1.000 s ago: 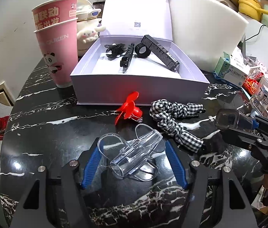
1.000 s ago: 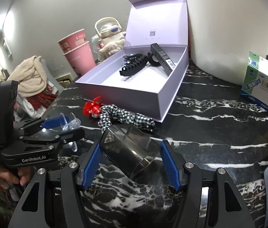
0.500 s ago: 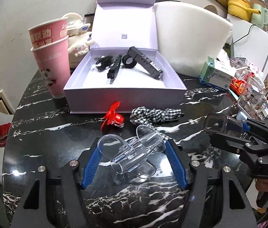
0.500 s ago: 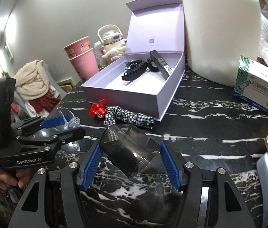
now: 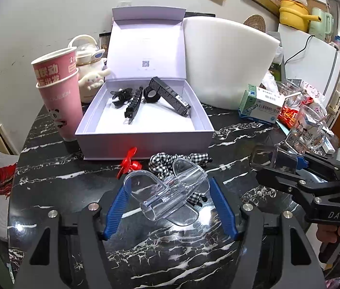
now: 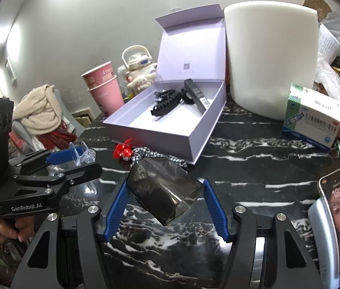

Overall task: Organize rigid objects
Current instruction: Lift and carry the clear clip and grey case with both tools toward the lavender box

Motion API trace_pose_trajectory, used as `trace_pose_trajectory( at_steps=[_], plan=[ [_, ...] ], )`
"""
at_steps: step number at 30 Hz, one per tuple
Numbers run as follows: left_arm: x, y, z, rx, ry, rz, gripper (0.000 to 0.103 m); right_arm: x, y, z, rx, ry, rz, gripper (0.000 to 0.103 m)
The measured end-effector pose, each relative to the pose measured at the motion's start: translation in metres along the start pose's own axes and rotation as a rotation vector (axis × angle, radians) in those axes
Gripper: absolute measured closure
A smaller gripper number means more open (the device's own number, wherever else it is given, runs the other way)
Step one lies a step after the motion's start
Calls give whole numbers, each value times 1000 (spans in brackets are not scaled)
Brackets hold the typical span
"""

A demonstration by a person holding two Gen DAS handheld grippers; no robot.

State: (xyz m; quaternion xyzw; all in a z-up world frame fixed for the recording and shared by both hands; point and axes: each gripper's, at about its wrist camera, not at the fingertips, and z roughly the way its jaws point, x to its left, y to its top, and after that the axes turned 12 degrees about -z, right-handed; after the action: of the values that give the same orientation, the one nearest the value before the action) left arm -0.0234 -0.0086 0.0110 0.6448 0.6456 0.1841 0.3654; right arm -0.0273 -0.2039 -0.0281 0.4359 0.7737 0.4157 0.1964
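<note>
Both tools loaded above the table

Our left tool [image 5: 170, 192] grips a clear plastic piece [image 5: 167, 192]; our right tool [image 6: 165, 195] grips a smoky container [image 6: 163, 190].

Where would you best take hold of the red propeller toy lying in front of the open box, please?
Probably the red propeller toy by its small hub, from above: the thin blades fan out and look flimsy, and the checked scrunchie crowds its right side.

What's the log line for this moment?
left gripper: clear holder gripped | right gripper: smoky cup gripped | box open
</note>
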Motion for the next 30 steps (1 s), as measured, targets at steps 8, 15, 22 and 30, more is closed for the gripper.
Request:
trace_pose_trajectory(
  at_steps=[8,15,22,30],
  plan=[
    [-5,17,-4,-34,-9,-5,36,-4,14,-2,-8,-7,-24,41],
    [-10,41,-2,-63,-16,9,36,-10,36,-2,-41,-31,-54,41],
    [-15,71,5,-98,-17,37,36,-24,58,4,-72,-61,-81,41],
    [-19,103,16,-124,-6,69,36,-34,82,11,-84,-83,-112,41]
  ],
)
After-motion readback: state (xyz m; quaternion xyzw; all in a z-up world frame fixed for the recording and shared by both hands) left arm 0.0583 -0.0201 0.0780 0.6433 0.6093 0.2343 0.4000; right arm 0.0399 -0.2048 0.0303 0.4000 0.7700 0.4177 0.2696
